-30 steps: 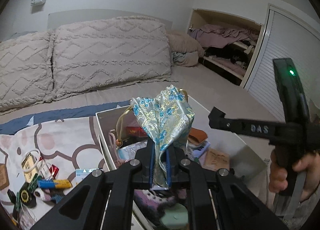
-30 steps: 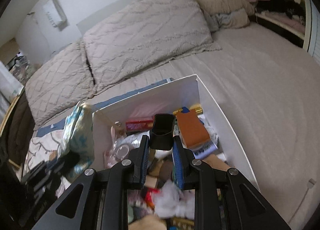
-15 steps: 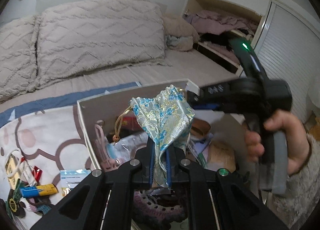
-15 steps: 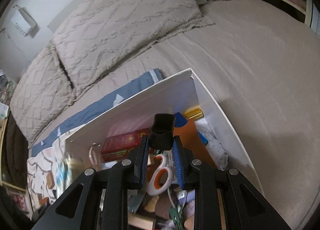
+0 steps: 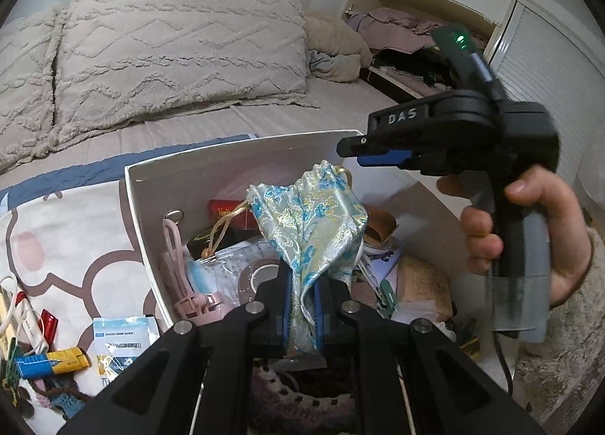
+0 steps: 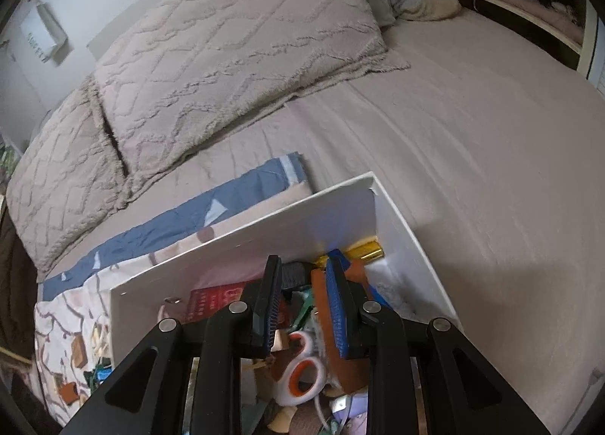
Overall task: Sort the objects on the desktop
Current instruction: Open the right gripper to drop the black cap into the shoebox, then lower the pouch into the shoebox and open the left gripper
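Observation:
My left gripper [image 5: 302,306] is shut on a blue and gold brocade drawstring pouch [image 5: 314,219] and holds it upright over the white box [image 5: 242,155]. The box holds several small items. My right gripper [image 6: 304,299] is open and empty above the far right part of the white box [image 6: 401,227]. A small black cup-shaped item [image 6: 293,274] lies in the box just below its fingers. The right gripper also shows in the left wrist view [image 5: 351,149], held by a hand at the right.
The box sits on a bed with a cartoon-print cloth [image 5: 75,246]. Loose items lie left of the box: a blue and white packet [image 5: 121,340], a yellow and blue item [image 5: 49,363]. Pillows [image 5: 181,49] lie behind. White and orange scissors [image 6: 302,374] lie in the box.
My right gripper has opened and let go of the small black item, which now lies in the box. The left gripper has kept hold of the pouch and moved over the box.

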The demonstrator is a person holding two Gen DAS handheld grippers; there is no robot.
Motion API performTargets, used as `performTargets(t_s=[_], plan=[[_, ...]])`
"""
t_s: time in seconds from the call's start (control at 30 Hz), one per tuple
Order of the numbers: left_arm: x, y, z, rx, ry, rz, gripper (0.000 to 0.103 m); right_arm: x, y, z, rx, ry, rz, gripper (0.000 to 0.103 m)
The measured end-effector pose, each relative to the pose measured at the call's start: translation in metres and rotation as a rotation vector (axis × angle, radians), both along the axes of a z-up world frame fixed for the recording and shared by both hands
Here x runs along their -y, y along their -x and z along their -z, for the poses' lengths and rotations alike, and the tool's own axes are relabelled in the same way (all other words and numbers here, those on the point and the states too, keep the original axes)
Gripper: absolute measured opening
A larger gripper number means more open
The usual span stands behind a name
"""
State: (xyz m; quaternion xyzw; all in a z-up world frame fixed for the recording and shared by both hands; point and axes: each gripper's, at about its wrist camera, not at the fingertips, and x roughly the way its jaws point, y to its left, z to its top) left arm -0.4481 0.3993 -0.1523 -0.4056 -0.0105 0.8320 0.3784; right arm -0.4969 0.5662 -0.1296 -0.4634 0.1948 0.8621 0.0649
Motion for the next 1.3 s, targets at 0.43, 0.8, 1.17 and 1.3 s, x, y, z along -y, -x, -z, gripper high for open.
performTargets(t_s=[0.43,0.8,1.17,1.3], plan=[[-0.026,0.003,-0.014,0.014,-0.028,0.082,0.01,0.003,-0.062,-0.031,-0.061,0.067,0.001,0.024],[-0.044,0.004,-0.012,0.028,0.034,0.128,0.012,-0.002,-0.086,-0.02,-0.048,0.102,0.051,0.024],[-0.033,0.001,-0.015,0.049,0.042,0.064,0.064,0.011,-0.094,-0.013,-0.038,0.105,0.044,0.024],[-0.029,-0.003,-0.017,0.031,0.05,0.054,0.072,0.011,-0.1,-0.014,-0.045,0.104,0.049,0.024]])
